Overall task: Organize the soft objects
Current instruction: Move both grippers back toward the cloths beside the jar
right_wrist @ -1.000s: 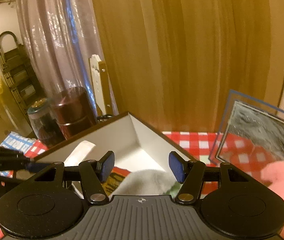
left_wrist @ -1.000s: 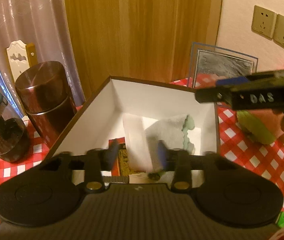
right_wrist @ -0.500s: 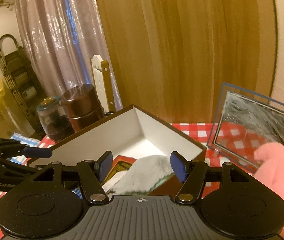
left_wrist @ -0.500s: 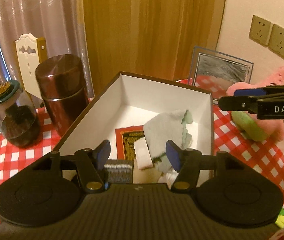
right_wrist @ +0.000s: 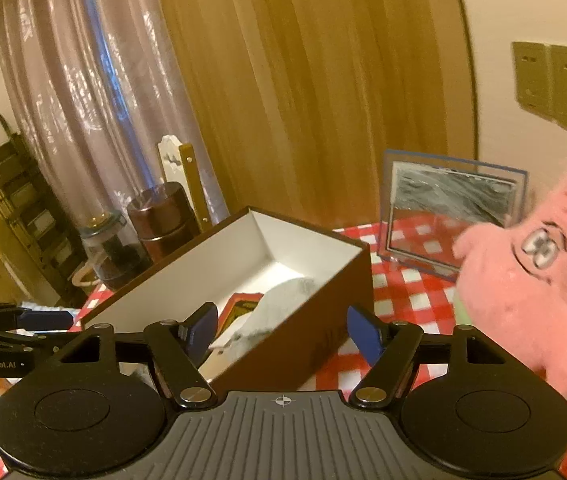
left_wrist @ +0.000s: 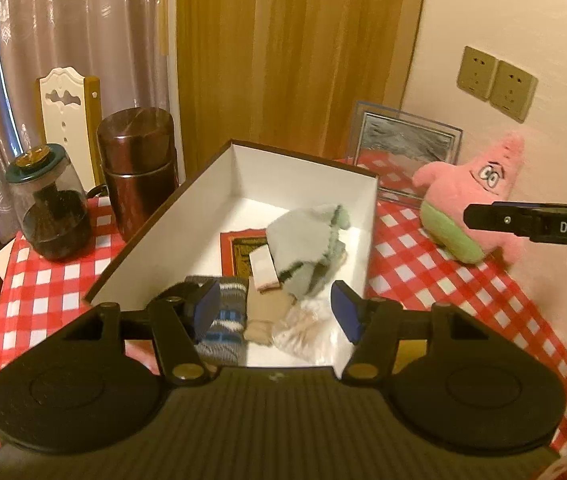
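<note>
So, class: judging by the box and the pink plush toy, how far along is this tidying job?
Done: a grey cloth, a striped sock and other soft pieces lie in the box. In hand: nothing; the left tool is open and empty, and the right tool's jaws are opening, also empty. Left: the pink plush toy on the checked cloth.

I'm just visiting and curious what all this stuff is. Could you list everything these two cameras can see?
Box: one, brown outside, white inside, open, on the table.
Grey cloth: one, in the box.
Striped sock: one, grey and blue, at the box's near end.
Beige fabric: one, beside the sock.
Pink star plush: one, on the table right of the box.
Tablecloth: one, red and white checks.
Brown canister: one, left of the box.
Glass jar: one, dark contents, beside the canister.
Picture frame: one, against the wall.
Wall sockets: two.
Curtains: orange and sheer.
Left gripper: black, blue pads, open, empty.
Right gripper: same, jaws opening, empty.
</note>
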Demonstrator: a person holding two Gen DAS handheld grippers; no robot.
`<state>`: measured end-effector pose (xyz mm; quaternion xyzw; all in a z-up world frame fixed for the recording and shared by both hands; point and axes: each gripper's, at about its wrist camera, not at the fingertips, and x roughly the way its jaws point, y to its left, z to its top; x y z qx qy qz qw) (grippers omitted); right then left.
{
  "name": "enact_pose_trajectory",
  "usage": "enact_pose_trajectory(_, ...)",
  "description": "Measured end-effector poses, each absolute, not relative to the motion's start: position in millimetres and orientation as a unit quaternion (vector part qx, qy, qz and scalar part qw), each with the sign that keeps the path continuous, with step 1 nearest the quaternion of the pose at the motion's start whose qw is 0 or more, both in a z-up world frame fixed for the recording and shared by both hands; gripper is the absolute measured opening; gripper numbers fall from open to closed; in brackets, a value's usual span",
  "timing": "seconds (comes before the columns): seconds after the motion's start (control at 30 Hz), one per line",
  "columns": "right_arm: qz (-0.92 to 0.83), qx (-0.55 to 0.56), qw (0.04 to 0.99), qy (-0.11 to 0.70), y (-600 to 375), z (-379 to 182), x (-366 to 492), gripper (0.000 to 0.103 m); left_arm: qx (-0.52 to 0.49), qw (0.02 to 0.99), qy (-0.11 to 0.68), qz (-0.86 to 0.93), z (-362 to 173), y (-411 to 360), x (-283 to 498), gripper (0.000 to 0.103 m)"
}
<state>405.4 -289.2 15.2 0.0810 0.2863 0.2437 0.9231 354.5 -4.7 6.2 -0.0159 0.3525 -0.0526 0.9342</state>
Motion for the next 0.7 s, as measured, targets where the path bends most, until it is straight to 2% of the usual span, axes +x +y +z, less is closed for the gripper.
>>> enact_pose_trajectory(0.7, 0.250, 0.091, 0.907, 0.327, -270, 7, 278, 0.074, -0.032, 0.912, 0.402, -0.072, -15, -3, 248, 0.059)
